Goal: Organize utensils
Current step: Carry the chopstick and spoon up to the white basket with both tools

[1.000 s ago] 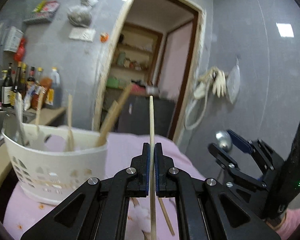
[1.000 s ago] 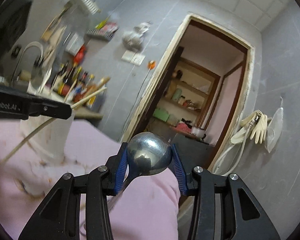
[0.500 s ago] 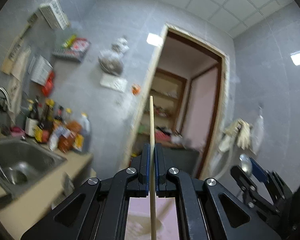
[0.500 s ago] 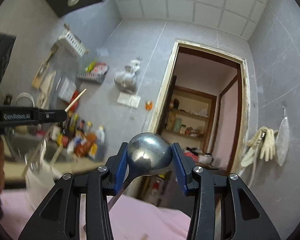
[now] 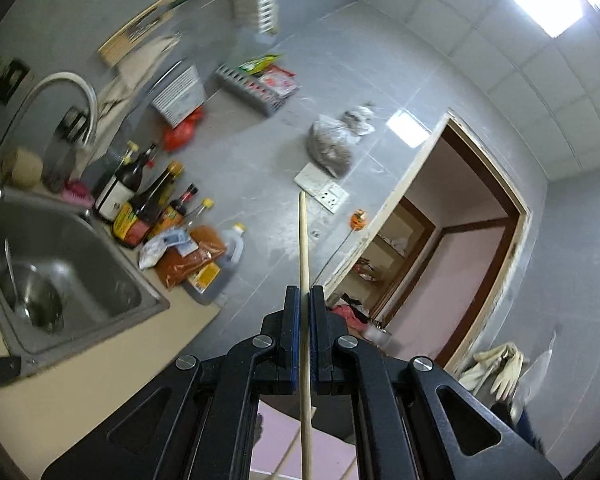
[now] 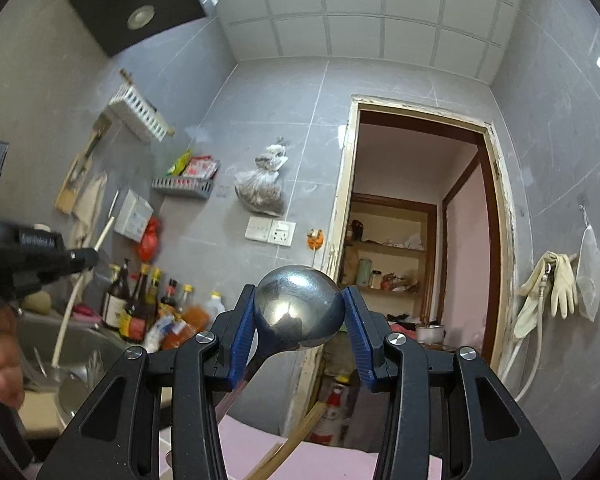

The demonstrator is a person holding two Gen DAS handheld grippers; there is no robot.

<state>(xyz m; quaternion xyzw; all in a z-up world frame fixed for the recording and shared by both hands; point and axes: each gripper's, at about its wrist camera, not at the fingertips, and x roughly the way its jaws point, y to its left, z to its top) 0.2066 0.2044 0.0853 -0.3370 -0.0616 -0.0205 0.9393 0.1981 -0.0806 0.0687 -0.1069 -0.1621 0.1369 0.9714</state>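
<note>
Left gripper (image 5: 305,300): jaws clamped tight on one wooden chopstick (image 5: 303,248). Right gripper (image 6: 299,312): jaws part-open, pressing the bowl of a metal spoon (image 6: 298,312).

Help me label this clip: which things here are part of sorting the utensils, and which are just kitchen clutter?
In the job:
- chopstick, clamped in the left tongs
- metal spoon, gripped by the right tongs

Just lying about:
- sauce bottles
- sink
- rubber gloves
- hanging bag

Two grippers: left gripper (image 5: 304,300), right gripper (image 6: 299,300); one chopstick (image 5: 304,256); one metal ladle (image 6: 298,312); one sink (image 5: 100,280); one doorway (image 6: 420,240)
</note>
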